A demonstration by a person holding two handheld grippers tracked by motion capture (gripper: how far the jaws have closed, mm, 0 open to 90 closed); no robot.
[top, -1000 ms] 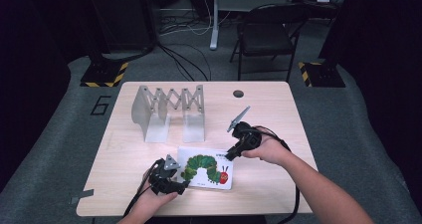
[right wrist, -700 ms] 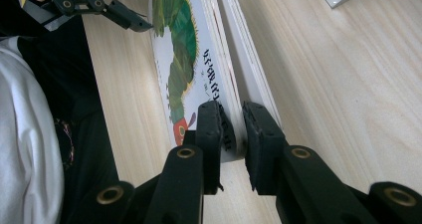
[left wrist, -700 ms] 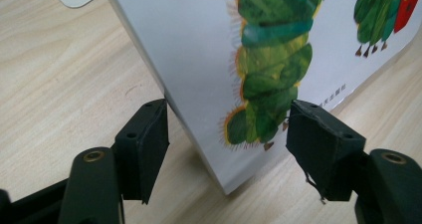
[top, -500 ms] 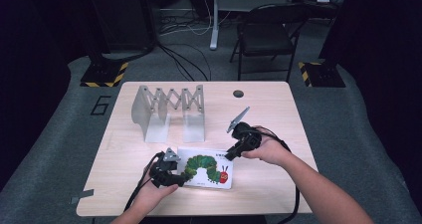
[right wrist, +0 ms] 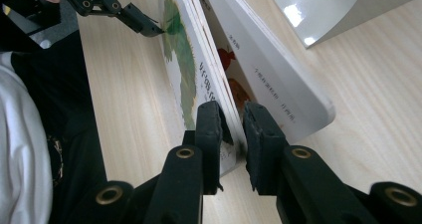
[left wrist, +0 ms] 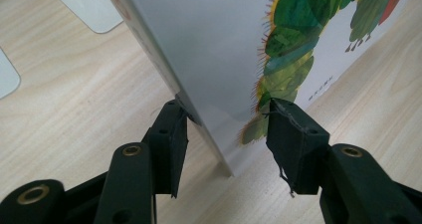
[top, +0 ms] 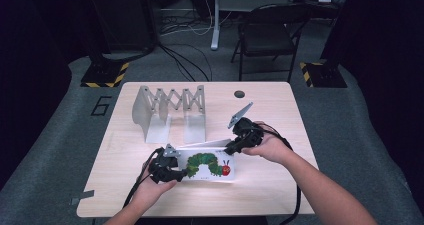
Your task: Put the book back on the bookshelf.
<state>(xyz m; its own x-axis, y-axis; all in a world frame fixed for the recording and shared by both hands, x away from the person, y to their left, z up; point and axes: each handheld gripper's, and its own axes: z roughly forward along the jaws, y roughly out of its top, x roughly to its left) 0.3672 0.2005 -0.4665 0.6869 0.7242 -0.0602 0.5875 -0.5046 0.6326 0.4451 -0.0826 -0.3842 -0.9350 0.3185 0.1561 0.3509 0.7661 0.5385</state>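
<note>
From the high view, the picture book [top: 207, 164] sat near the front edge of the tabletop [top: 280, 105], tipped up off the wood, with the metal rack [top: 170, 110] standing well behind it. The left hand-held gripper [top: 176, 174] was at the book's left end and the right hand-held gripper [top: 232, 149] at its upper right corner.

In the left gripper view, the jaws had just been closing, with the book's corner [left wrist: 219, 74] between them. One pad sat right against the spine side; the other was at the caterpillar cover, and I couldn't tell whether it really pressed yet, so I'd call that one partly spread, not a firm pinch.

In the right gripper view, the jaws were pressed nearly together, pinching the front cover with a few pages [right wrist: 199, 84] at the corner, while a thick page [right wrist: 263, 59] had fanned away behind them. The left hand-held gripper [right wrist: 149, 29] was touching the far end.

My guess is it's a board book: stiff, fairly light, glossy and so a bit slippery. It looked likely to flop open if grabbed by a loose page. I'd grip it at the spine or a corner, taking all pages at once.
</note>
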